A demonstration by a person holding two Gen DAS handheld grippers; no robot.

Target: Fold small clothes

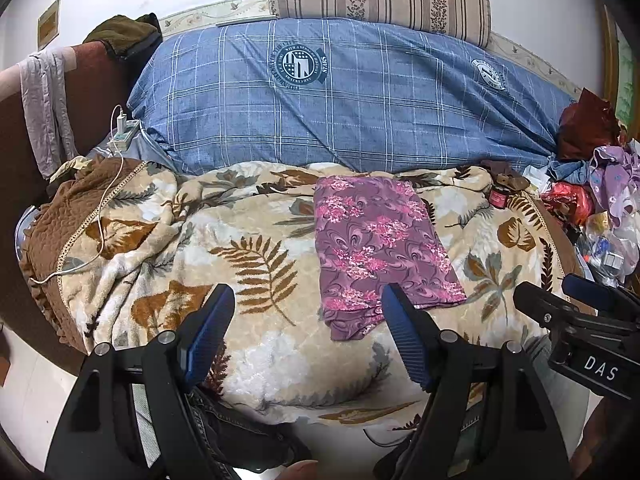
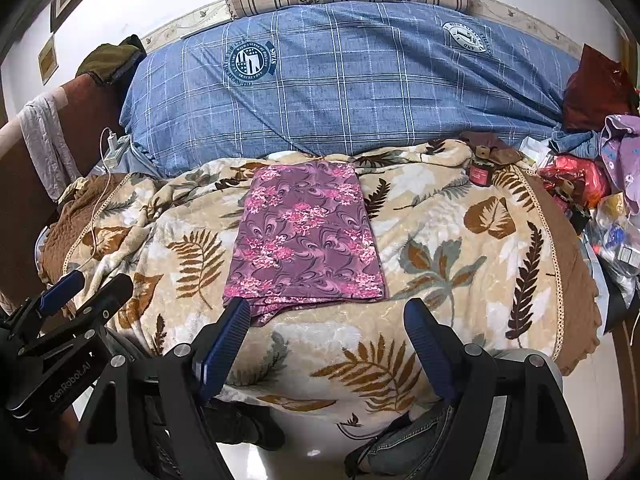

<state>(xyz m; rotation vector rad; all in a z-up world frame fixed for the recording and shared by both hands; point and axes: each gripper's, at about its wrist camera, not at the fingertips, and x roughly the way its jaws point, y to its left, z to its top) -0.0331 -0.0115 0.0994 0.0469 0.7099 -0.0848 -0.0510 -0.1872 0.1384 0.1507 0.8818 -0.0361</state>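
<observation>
Both claws spread, jar (image 2: 481, 172) beyond garment (image 2: 306, 236)

Purple garment (image 2: 306, 236) with pink florals, beige leaf-print blanket (image 2: 440, 240), blue plaid duvet (image 2: 360, 88), perhaps denim-look

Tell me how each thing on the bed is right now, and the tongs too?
Purple flowery cloth: folded flat on the blanket, nothing holding it.
Leaf blanket: spread over the bed, rumpled at the left.
Blue checked quilt: bundled up behind the cloth.
Small red jar: upright, lid on.
Charger: plugged into the power strip.
Left tongs: open, empty.
Right tongs: open, empty.
</observation>
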